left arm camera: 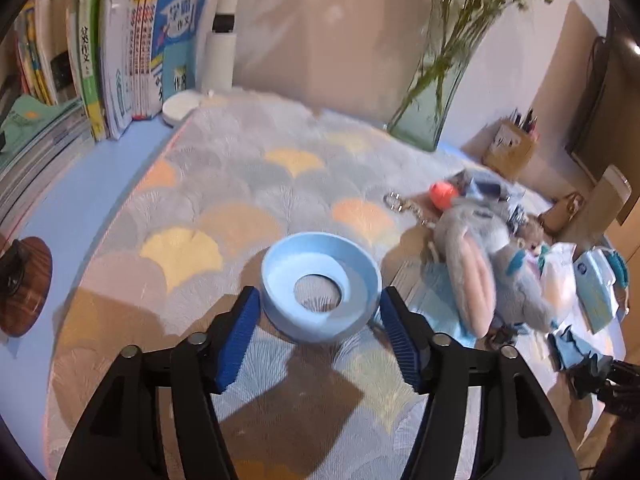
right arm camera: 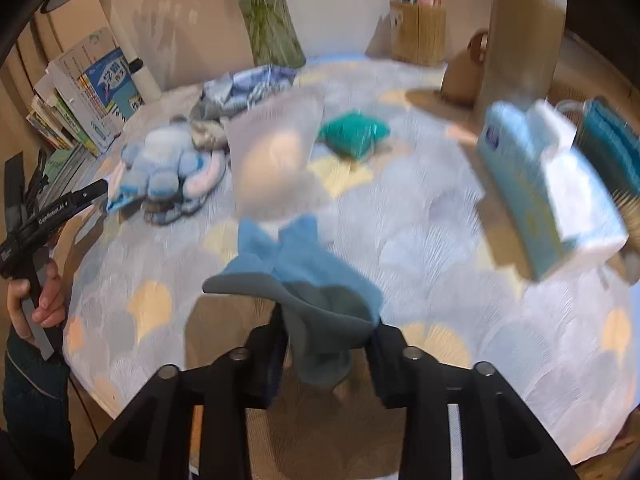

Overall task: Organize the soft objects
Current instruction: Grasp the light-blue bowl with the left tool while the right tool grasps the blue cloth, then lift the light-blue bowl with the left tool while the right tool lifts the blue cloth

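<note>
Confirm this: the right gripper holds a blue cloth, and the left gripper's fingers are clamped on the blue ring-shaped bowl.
Not quite. The left gripper is open; in the left wrist view the blue ring-shaped bowl lies between its fingers, unclamped. The right gripper does hold the blue cloth.

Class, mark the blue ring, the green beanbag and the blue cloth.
blue ring (left arm camera: 352,264): left wrist view, its sloping inner wall.
green beanbag (right arm camera: 354,132): right wrist view, its middle.
blue cloth (right arm camera: 304,268): right wrist view, its upper fold.
</note>
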Available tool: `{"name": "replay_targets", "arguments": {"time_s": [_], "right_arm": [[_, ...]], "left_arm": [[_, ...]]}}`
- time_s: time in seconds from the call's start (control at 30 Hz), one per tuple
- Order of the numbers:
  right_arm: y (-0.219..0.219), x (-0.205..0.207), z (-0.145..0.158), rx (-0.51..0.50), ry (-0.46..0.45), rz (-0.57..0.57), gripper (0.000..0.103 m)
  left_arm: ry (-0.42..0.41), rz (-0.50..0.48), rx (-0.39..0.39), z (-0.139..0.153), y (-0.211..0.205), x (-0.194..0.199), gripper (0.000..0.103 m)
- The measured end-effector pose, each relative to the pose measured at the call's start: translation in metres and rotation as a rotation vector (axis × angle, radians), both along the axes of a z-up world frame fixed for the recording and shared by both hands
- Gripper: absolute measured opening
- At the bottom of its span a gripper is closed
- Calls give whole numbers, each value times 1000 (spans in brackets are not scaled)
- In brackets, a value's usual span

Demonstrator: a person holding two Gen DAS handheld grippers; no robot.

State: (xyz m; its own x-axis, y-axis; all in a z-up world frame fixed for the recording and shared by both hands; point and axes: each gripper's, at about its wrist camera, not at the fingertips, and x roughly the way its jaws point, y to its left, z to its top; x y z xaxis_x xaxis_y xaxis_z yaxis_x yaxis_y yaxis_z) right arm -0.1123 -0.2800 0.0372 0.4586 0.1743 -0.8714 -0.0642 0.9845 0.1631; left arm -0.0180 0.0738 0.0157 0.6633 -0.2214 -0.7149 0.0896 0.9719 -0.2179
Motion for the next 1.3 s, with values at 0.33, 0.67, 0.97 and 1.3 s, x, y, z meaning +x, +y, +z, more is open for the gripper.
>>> {"name": "replay_targets", "arguments": {"time_s": [0.33,0.67,0.97,1.3], "right_arm": [[11,-10,3,-3,-43,46,70],[-1,-12,9,-17,-68,27,71],[0,-19,17,73,-112,42,83],[25,14,-12,-119,-83,-14,84]], "left_arm": [[63,1,148,-4,-18,14,78],[-57,-4,133,5,-15,1,63],[-57,61,43,8,3,1,63],[-58,52,45,7,0,1,63]]}}
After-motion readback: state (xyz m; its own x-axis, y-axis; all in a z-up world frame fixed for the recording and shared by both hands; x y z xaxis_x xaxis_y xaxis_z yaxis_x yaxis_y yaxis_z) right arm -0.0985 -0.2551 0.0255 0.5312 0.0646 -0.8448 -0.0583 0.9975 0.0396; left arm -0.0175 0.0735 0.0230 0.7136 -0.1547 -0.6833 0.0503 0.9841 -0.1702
